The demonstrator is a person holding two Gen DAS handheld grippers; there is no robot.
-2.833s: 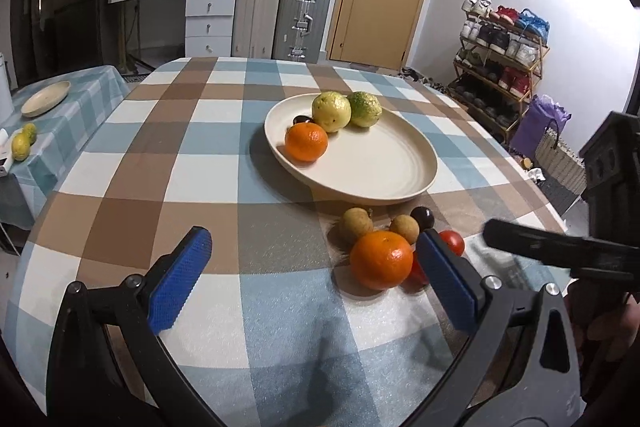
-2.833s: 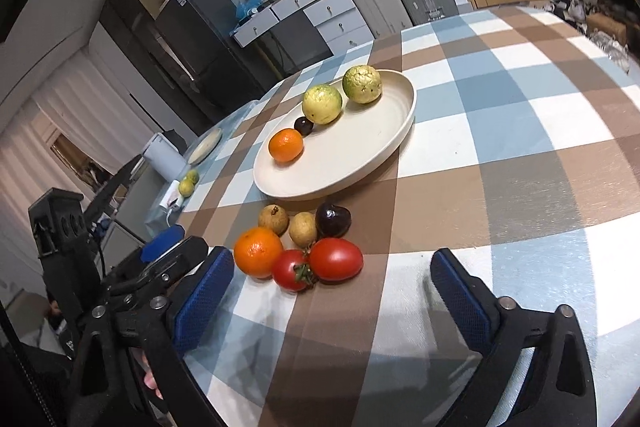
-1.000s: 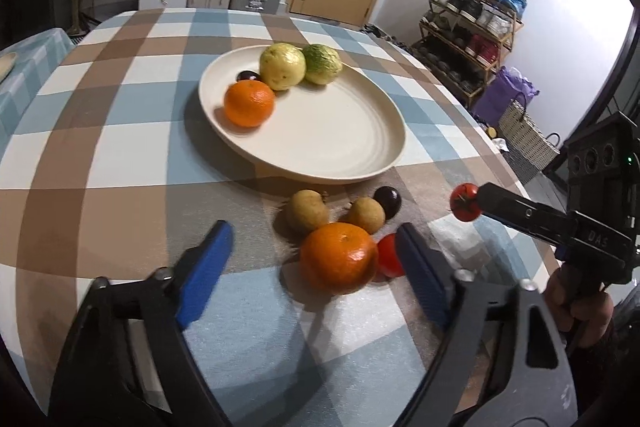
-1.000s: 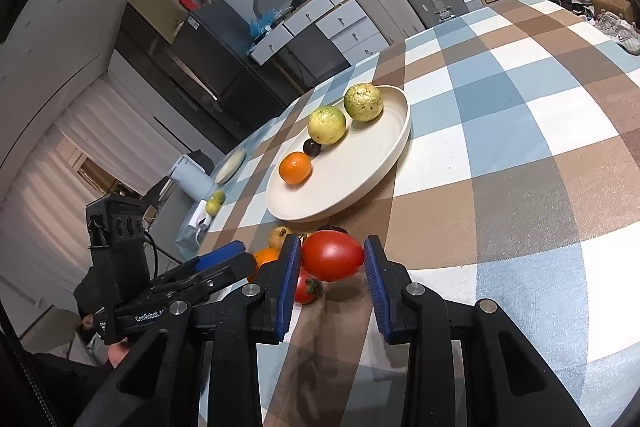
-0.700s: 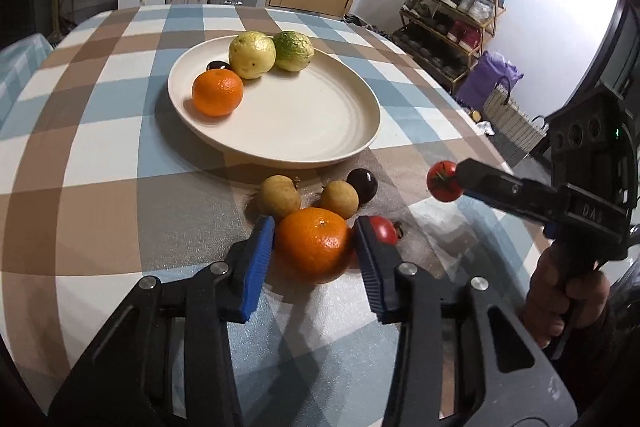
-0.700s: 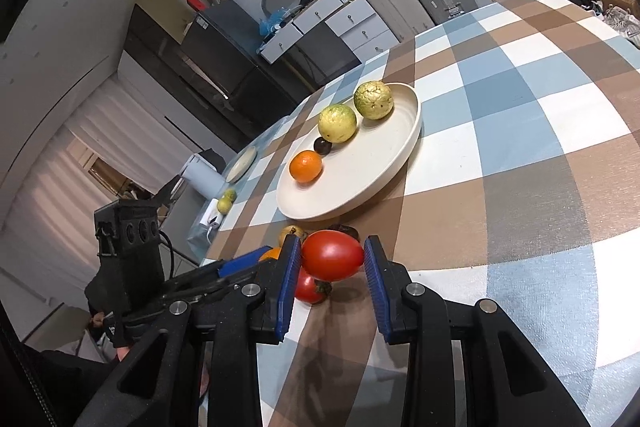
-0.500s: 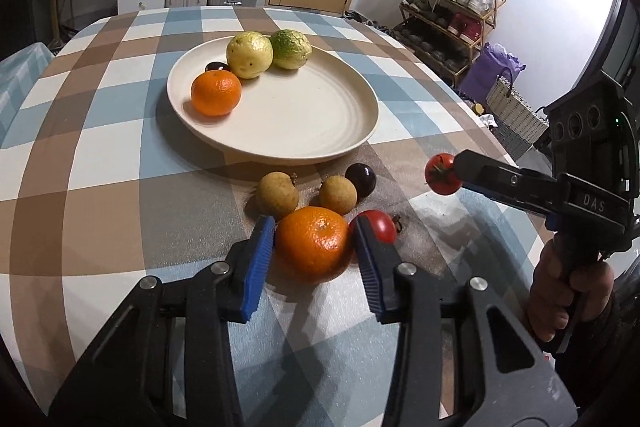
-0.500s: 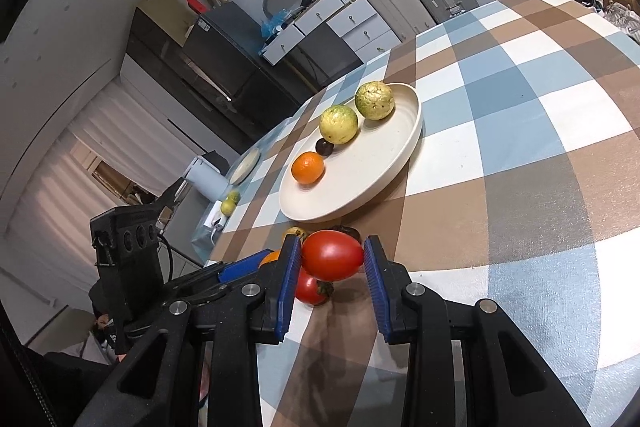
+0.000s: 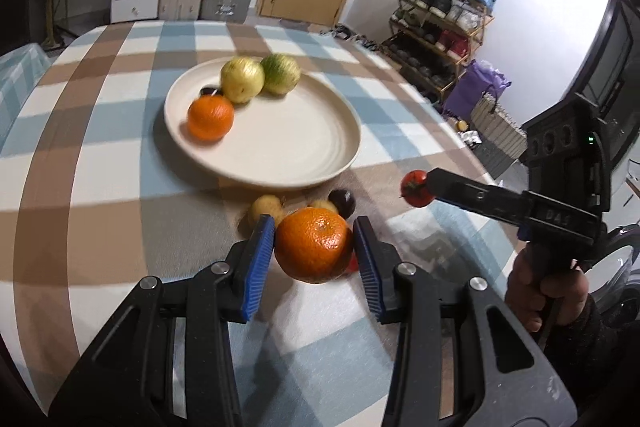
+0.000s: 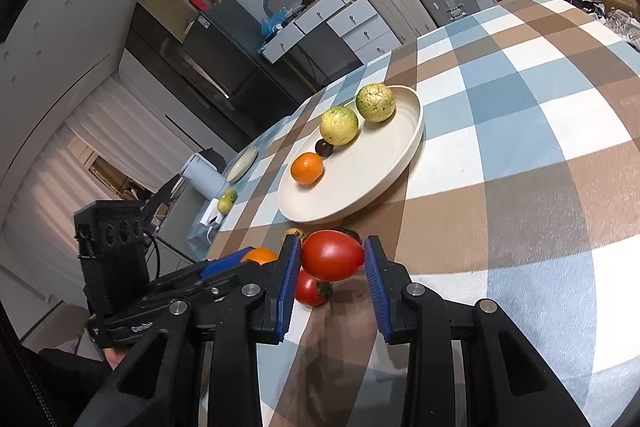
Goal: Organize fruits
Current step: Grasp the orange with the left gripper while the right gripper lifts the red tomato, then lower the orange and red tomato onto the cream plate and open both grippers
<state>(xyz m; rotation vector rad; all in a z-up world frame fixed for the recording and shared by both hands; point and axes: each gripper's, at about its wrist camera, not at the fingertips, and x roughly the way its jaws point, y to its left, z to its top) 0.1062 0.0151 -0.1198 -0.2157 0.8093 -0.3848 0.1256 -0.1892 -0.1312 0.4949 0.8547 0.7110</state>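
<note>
My left gripper (image 9: 314,253) is shut on an orange (image 9: 314,250) and holds it above the checked tablecloth. My right gripper (image 10: 332,261) is shut on a red tomato (image 10: 332,255), lifted off the table; it shows in the left wrist view (image 9: 416,183) too. A cream plate (image 9: 304,147) holds another orange (image 9: 210,117), two yellow-green fruits (image 9: 242,79) and a small dark fruit (image 9: 208,91). On the cloth in front of the plate lie two brown fruits (image 9: 266,209), a dark plum (image 9: 343,201) and a second tomato (image 10: 312,289).
The table's right edge (image 9: 480,163) is close to my right gripper. Beyond it stand a shoe rack (image 9: 440,27) and a purple bag (image 9: 476,87). A side table with a small plate (image 10: 242,161) and fruits (image 10: 226,203) stands to the left.
My left gripper has shut on the orange and lifted it off the cloth. My right gripper has held the tomato and risen slightly.
</note>
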